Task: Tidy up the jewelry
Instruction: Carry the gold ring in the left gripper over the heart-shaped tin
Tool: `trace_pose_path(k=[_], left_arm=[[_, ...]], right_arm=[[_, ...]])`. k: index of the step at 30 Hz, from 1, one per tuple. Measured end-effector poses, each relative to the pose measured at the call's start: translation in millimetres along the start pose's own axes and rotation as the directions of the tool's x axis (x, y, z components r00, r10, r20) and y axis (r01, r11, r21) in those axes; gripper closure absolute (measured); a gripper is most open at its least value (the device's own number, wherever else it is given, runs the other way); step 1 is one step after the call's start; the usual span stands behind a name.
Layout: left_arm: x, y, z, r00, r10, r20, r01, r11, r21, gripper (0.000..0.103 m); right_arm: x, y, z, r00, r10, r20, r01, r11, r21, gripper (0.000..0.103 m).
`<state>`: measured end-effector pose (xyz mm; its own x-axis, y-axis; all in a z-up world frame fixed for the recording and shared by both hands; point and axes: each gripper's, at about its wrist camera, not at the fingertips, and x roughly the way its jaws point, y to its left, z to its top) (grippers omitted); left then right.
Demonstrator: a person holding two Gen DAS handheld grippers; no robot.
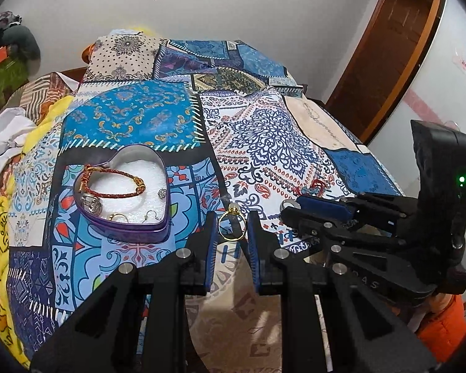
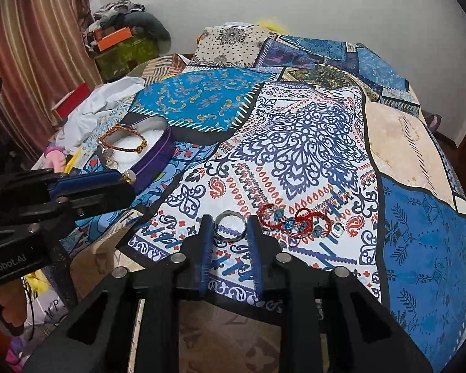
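Observation:
My left gripper (image 1: 232,224) is shut on a gold ring with a pale stone (image 1: 230,227) and holds it just right of the purple heart-shaped tin (image 1: 124,192). The tin holds a red braided bracelet (image 1: 115,180), rings and earrings on white foam. My right gripper (image 2: 230,227) is around a silver ring (image 2: 230,226) that lies on the patterned bedspread (image 2: 295,143); its jaws stand close beside the ring. A red bead bracelet (image 2: 295,219) and a small silver piece (image 2: 338,229) lie just right of it. The left gripper with the gold ring (image 2: 128,176) also shows in the right wrist view.
The bed is covered by a blue, white and red patchwork cloth. Crumpled white and yellow fabric (image 1: 6,143) lies at the left edge. Piled clothes and boxes (image 2: 124,34) stand by the curtain. A wooden door (image 1: 397,46) is at the right.

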<state>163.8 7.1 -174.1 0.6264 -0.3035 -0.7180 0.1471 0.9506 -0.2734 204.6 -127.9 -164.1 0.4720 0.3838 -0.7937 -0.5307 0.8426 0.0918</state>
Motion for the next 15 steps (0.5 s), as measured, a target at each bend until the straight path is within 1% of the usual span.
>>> trace_pose_path(k=[6, 15], left_arm=[[-13, 2, 2, 1.0, 0.005, 0.031, -0.005, 1.0, 0.0, 0.085], [-42, 9, 10, 0.994, 0.031, 0.102, -0.03, 1.0, -0.007, 0.085]], right_arm=[[-11, -1, 7, 0.999, -0.001, 0.032, 0.001, 1.0, 0.016, 0.084], [-39, 12, 30, 0.991, 0.011, 0.131, -0.013, 1.0, 0.01, 0.083]])
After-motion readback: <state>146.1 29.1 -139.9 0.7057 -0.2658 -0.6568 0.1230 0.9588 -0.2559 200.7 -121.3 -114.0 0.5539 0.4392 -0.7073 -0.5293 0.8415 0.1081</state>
